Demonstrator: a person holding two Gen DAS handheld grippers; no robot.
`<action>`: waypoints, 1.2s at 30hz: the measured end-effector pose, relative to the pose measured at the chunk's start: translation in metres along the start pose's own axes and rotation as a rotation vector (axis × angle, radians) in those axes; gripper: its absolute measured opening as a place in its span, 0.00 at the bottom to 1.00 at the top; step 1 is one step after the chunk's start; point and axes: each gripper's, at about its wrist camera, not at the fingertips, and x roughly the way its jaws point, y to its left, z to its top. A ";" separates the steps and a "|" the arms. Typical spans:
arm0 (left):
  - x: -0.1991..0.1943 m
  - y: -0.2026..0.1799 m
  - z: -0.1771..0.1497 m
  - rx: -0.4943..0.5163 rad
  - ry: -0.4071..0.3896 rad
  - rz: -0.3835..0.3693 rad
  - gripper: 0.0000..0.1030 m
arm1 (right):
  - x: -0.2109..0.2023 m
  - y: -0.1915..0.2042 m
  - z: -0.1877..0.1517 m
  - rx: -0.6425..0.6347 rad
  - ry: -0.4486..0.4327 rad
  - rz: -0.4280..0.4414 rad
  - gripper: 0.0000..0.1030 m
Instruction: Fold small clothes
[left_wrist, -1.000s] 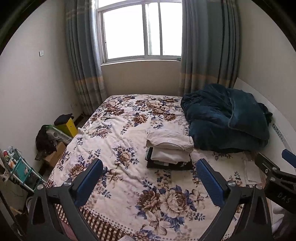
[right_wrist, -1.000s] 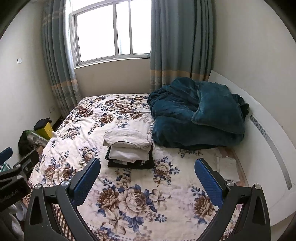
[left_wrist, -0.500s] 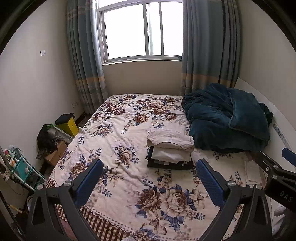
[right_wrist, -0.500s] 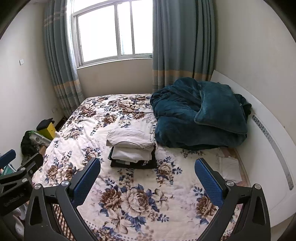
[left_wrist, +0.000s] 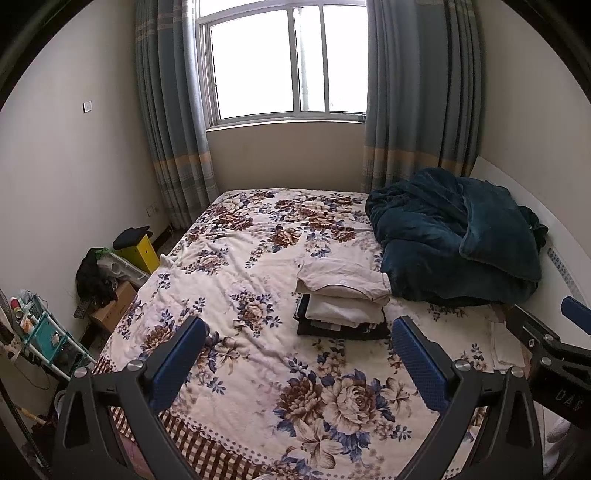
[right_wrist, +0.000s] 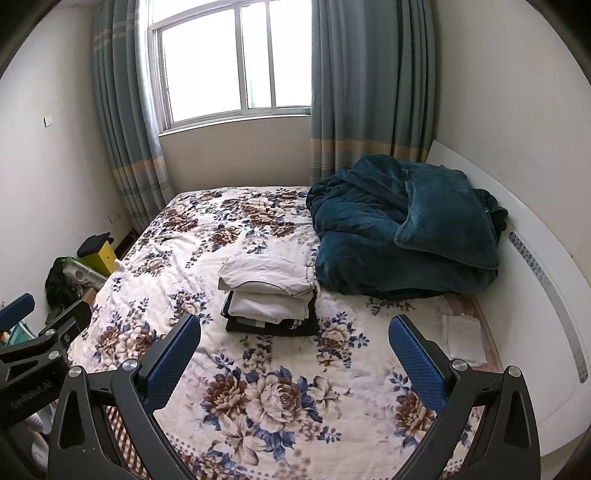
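Two sets of tongs hang over the near end of a bed, both spread wide and holding nothing. The left tongs (left_wrist: 295, 362) and the right tongs (right_wrist: 293, 360) point the same way, their blue pads apart above the floral bedspread (left_wrist: 332, 398), well short of any garment.

Farther up the bed, at its middle, sits a stack of folded clothes (right_wrist: 269, 291): pale beige pieces on top, a dark garment at the bottom, its edges fairly square. It lies just beside a heaped teal blanket (right_wrist: 399, 236) on the right. A small white cloth (right_wrist: 461, 339) lies flat near the right edge of the mattress, close to the white headboard (right_wrist: 546, 295); whether it is folded cannot be told.

No loose garment shows on the open bedspread, so the folding appears largely done, or the next piece lies out of view. If the white cloth is next, the sound approach is likely to bring both tongs down at its near corners, pinch only the top layer clear of the bedspread, and lift evenly so the fabric does not twist.

At the far wall, grey-blue curtains (left_wrist: 173, 147) frame a bright window (left_wrist: 288, 62).
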 end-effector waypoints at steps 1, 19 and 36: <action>0.000 0.001 0.000 -0.001 0.001 0.001 1.00 | 0.000 0.000 0.000 0.002 0.001 -0.001 1.00; -0.002 0.003 -0.001 -0.008 0.001 0.004 1.00 | 0.002 0.001 0.001 -0.002 0.001 -0.002 1.00; -0.007 0.001 0.003 -0.010 0.008 -0.005 1.00 | 0.002 0.001 0.001 -0.004 0.000 0.001 1.00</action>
